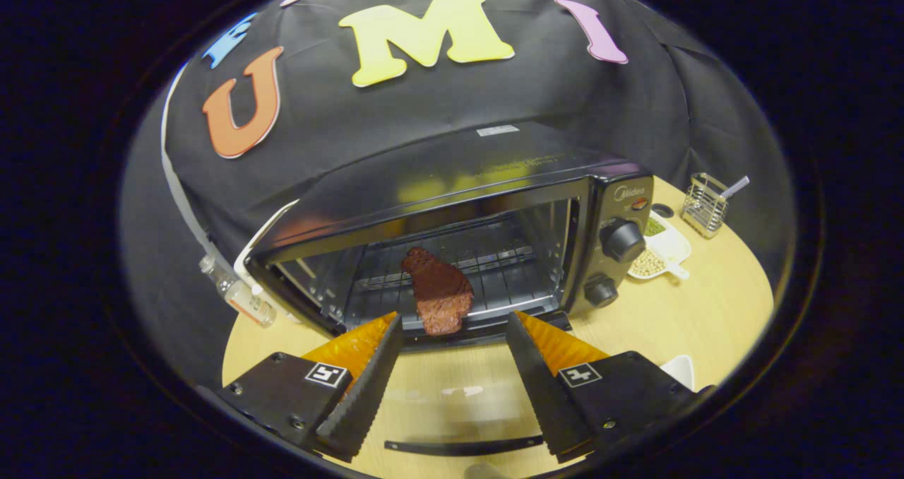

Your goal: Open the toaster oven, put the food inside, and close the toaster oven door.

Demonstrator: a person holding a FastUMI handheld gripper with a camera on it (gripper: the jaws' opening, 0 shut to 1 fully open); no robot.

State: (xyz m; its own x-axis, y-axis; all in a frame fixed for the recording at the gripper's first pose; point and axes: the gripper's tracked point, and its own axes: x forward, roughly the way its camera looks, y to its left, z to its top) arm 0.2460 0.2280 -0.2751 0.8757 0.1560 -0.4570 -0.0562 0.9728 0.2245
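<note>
The black toaster oven [459, 182] stands on a round wooden table [706, 309], its cavity open. Its glass door [452, 394] lies folded down flat between my fingers, and the door's handle [462, 445] is nearest to me. A dark red piece of meat [438, 292] lies on the wire rack [494, 260] near the front of the cavity, just beyond my fingertips. My gripper [453, 320] is open, its fingers spread wide above the lowered door with nothing between them.
A clear bottle [236, 292] lies left of the oven. To the right of the oven's knobs [621, 240] sits a white dish [664, 249] of beans and peas, with a wire holder [706, 205] behind it. A white object [679, 370] rests by my right finger.
</note>
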